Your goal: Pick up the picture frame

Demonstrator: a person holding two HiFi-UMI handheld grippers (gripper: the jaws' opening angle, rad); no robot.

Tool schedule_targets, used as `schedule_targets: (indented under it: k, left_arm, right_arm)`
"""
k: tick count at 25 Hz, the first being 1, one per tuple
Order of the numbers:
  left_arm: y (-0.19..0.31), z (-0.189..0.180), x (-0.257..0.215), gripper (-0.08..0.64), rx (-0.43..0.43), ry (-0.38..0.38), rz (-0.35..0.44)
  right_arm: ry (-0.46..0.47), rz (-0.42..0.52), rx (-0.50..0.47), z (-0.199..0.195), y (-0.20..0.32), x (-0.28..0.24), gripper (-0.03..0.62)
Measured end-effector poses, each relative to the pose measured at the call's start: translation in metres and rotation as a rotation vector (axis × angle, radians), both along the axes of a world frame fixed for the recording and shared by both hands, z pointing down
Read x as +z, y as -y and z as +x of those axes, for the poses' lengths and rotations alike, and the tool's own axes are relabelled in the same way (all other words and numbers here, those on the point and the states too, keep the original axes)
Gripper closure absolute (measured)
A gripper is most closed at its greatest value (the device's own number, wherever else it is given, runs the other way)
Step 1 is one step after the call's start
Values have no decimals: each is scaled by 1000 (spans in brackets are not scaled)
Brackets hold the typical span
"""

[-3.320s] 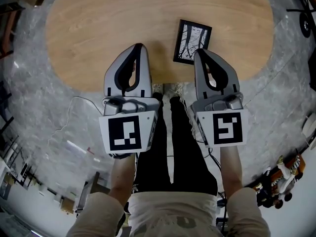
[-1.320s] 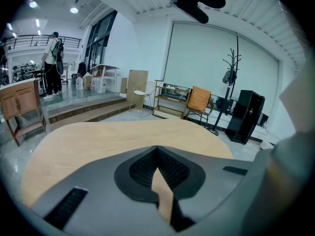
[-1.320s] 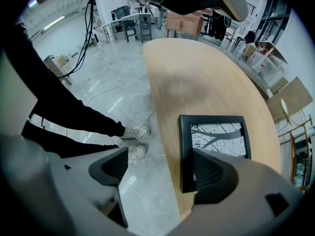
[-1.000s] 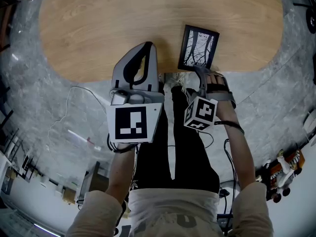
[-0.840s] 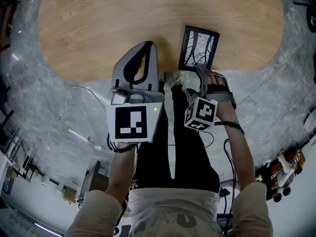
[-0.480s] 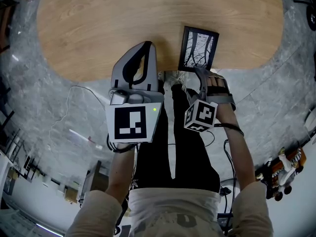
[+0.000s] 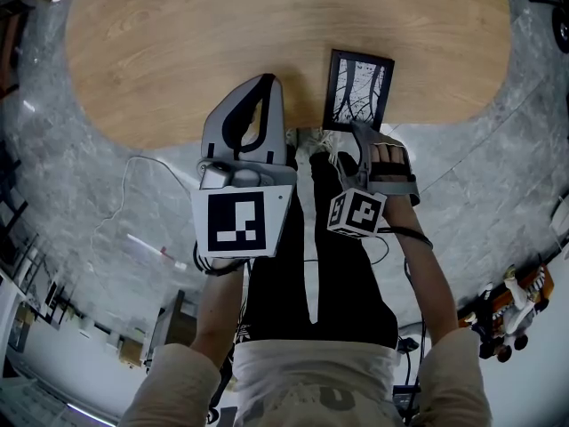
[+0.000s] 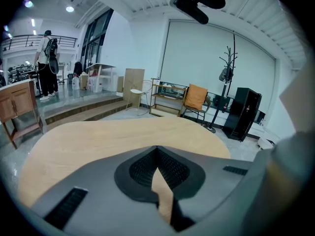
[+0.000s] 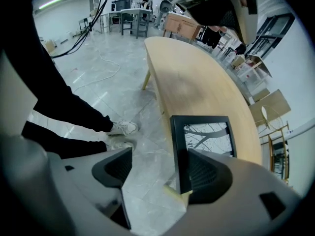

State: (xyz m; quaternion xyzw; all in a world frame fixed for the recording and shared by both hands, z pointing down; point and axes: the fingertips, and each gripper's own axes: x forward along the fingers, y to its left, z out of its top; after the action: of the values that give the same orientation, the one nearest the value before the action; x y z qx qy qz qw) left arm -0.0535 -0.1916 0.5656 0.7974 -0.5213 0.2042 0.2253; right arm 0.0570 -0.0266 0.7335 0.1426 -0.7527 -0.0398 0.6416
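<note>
Right tongs [image 9: 153, 167] spread, closing astride picture frame [image 9: 205, 134] edge at surface [image 9: 197, 85] rim; left tongs [image 8: 157, 149] pressed together, empty.

The bench [image 7: 178, 52] is bare wood across its left and far parts, leaving open passage there. The picture frame [image 7: 358, 91] lies flat at the near rim, with a strip of bare bench to its right and beyond it. The left gripper [image 7: 263, 83], jaws together, hangs over the rim just left of the frame and blocks that side. The right gripper [image 9: 155, 163] straddles the frame's near edge, jaws closing. One jaw is above the glass. The other is outside the rim over the floor [image 9: 98, 73], where the person's legs [image 9: 59, 107] and shoes [image 9: 123, 128] crowd the space.
</note>
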Motion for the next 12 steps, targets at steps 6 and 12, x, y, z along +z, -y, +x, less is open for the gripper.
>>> schedule_targets:
  k: [6,12]
  left_arm:
    - [-3,3,6,551,2,4,-8]
    - [-4,3,7,551,2,2,-10]
  right_arm:
    - [-10,158,49,7,21,-3,409]
    - [-11,236,55,9,30,-6,497]
